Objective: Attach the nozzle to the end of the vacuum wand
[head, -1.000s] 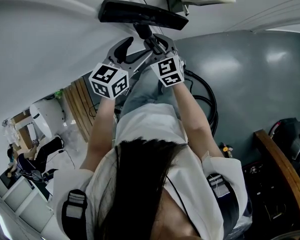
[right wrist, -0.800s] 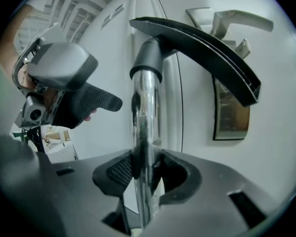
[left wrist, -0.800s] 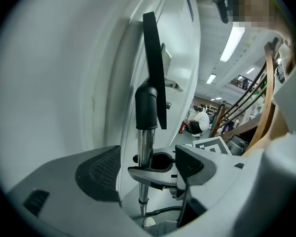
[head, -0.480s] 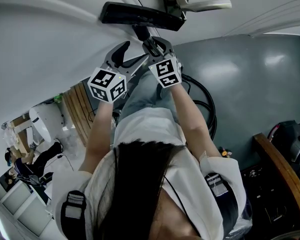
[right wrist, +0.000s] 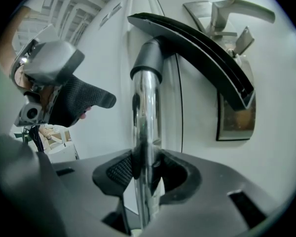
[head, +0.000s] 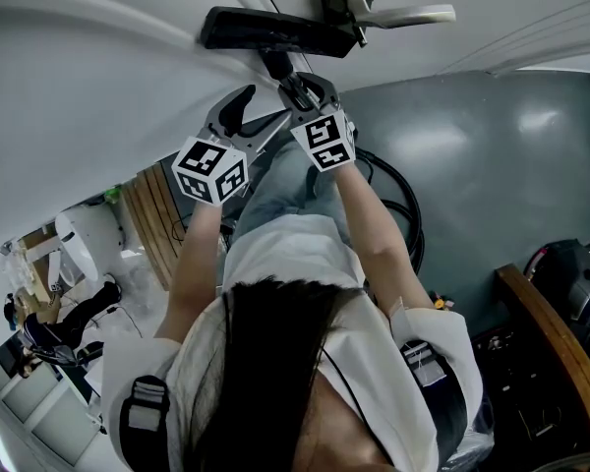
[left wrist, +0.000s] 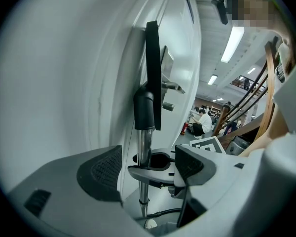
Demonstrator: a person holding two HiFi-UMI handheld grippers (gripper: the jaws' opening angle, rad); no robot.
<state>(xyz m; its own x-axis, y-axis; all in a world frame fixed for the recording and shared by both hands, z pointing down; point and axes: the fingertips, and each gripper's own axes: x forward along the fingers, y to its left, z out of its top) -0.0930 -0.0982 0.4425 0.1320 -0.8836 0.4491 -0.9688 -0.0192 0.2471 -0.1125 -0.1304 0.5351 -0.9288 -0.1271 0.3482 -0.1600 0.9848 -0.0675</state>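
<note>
- The left gripper sits just left of the wand, its jaws spread wide and its pads pressing on nothing.
- The chrome wand's top end is inside the neck of the black nozzle, which lies against the white door.
- The right gripper is clamped around the wand, below the nozzle's neck.
- A metal lever handle sits to the wand's right, beside the nozzle.

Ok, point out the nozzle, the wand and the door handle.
nozzle (right wrist: 187, 36), right gripper view, black head.
wand (right wrist: 147, 112), right gripper view, chrome tube.
door handle (right wrist: 246, 9), right gripper view, lever arm.
</note>
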